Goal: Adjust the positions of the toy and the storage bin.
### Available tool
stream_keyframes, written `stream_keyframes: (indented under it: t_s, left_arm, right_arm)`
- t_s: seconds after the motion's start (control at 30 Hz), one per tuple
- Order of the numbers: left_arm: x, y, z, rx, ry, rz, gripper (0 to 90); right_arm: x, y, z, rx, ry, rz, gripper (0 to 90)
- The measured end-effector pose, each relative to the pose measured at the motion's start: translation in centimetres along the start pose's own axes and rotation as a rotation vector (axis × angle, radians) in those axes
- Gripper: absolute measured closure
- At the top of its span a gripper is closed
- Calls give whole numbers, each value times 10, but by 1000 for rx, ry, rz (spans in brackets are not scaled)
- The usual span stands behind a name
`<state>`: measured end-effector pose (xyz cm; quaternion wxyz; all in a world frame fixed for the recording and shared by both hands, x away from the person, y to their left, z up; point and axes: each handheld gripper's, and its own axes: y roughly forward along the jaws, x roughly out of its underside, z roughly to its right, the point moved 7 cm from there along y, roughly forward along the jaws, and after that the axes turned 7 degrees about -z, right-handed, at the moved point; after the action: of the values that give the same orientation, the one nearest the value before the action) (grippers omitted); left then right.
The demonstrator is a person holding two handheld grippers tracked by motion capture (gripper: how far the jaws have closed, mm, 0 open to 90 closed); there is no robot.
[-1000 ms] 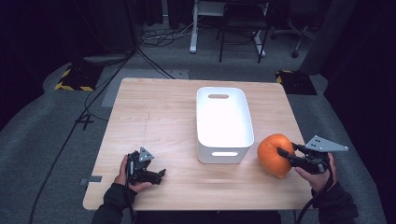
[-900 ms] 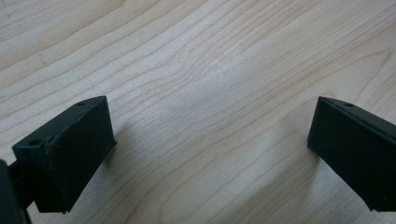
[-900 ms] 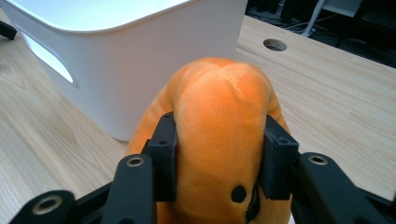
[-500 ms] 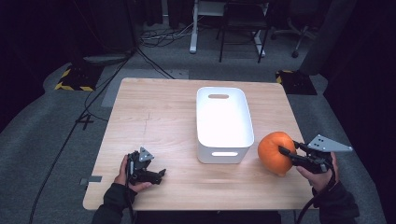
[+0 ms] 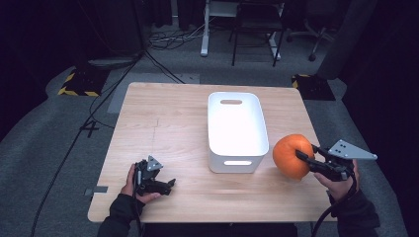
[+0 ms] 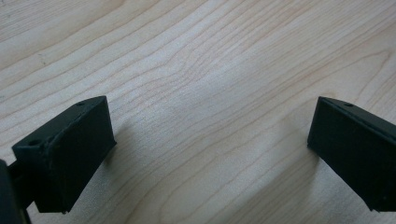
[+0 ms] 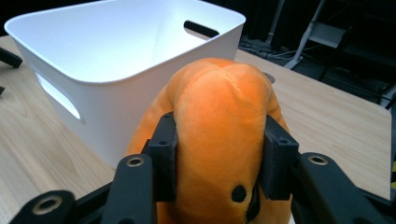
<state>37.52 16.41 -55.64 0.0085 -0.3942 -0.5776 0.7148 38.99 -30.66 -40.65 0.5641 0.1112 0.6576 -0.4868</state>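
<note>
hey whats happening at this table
A person at a wooden table holds a two-jaw gripper in each hand. The right gripper is clamped on a soft orange plush toy, its pads pressing into both sides, just right of a white plastic bin. The bin looks empty, so the toy is not yet in it. The left gripper rests low near the table's front left edge, jaws wide open with nothing between them.

Orange plush pumpkin (image 5: 291, 155), white bin (image 5: 236, 129), pale wood-grain table (image 5: 163, 123), black jaws
</note>
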Motion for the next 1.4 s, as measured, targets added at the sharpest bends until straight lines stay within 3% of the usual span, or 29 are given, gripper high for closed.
stream_keyframes:
  t_s: [0.43, 0.83, 1.4]
  left_arm:
    - [0, 0, 0, -6, -2, 5, 6]
    - [0, 0, -1, -8, 2, 3, 6]
    - [0, 0, -1, -8, 2, 3, 6]
  right_arm:
    - [-11, -3, 3, 15, -7, 22, 567]
    - [-36, -8, 8, 23, -16, 82, 565]
    - [-61, -14, 12, 49, -37, 122, 565]
